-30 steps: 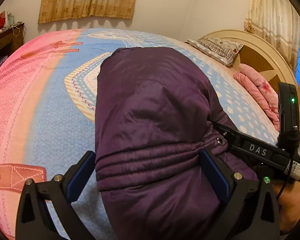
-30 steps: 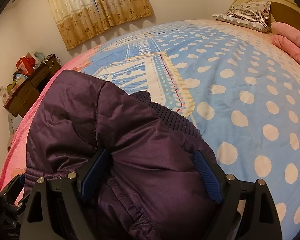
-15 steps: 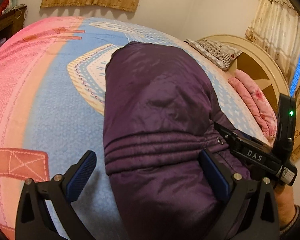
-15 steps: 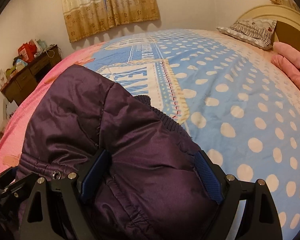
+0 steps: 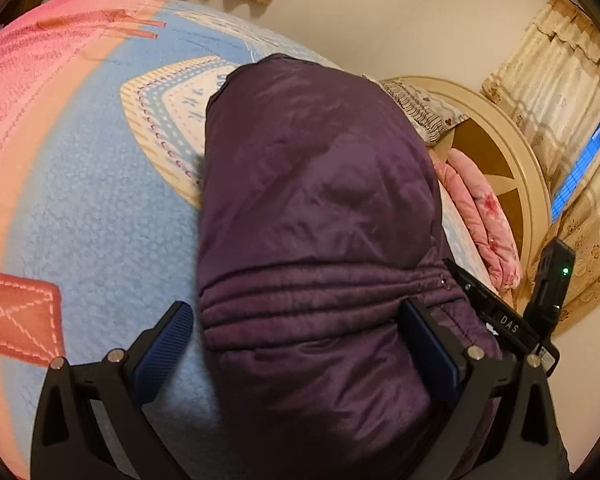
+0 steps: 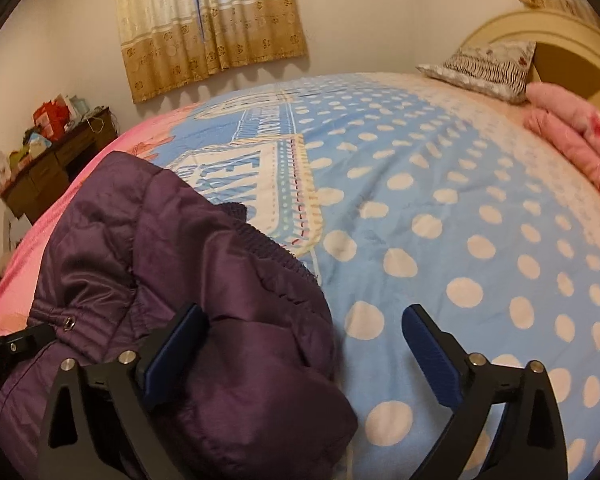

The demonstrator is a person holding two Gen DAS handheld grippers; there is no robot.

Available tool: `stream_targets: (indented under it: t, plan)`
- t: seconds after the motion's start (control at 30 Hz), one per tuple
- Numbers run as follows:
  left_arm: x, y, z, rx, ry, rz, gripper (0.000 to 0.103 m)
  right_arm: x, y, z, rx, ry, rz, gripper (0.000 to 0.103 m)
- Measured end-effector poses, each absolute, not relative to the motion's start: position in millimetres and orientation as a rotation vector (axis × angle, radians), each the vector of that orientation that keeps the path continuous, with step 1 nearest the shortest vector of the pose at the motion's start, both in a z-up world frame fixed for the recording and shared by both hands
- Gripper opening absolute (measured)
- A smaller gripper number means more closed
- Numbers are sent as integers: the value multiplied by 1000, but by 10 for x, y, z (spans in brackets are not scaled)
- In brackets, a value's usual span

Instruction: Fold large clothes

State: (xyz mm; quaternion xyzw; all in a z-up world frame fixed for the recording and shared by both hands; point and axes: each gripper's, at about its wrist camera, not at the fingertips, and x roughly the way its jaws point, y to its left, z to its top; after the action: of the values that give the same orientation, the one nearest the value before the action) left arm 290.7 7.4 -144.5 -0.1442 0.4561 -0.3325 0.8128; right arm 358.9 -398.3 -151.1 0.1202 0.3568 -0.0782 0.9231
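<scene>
Purple padded jacket (image 5: 316,240) lies bundled on the bed (image 6: 440,208) between both wide-open tools, left tool (image 5: 296,344) straddling it and right tool (image 6: 304,348) gripping nothing; risk: slick, springy padding may puff apart once unsupported.

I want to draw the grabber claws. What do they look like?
Each gripper, the left gripper and the right gripper, has two black angular fingers with silver bolts and ribbed blue pads. Seen from the left camera, the right one carries a black bar with white letters "DAS", a small box with a green light and a thin black cable.
</scene>
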Motion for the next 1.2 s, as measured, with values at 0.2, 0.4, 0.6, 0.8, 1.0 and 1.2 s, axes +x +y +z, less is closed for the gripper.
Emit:
stream_targets:
  t: [0.2, 0.4, 0.6, 0.8, 1.0, 1.2]
  plan:
    - [2912, 43, -1433, -300, 949, -716, 103, 3643, -4261, -1736, 521, 804, -19, 100]
    - [3039, 115, -1614, -433, 1018, -799, 103, 3692, -4313, -1890, 627, 818, 81, 100]
    - [3038, 143, -1629, -453, 1013, -827, 103, 3765, -4334, -1957, 661, 825, 147, 101]
    - [3049, 171, -1637, -463, 1002, -842, 103, 3806, -4331, -1982, 687, 802, 223, 85]
    - [2979, 125, -1568, -443, 972, -857, 97, 3782, -4313, -2001, 747, 768, 277, 65]
    - [2835, 47, -1405, -378, 919, -817, 92, 3654, -4271, -1909, 738, 720, 293, 52]
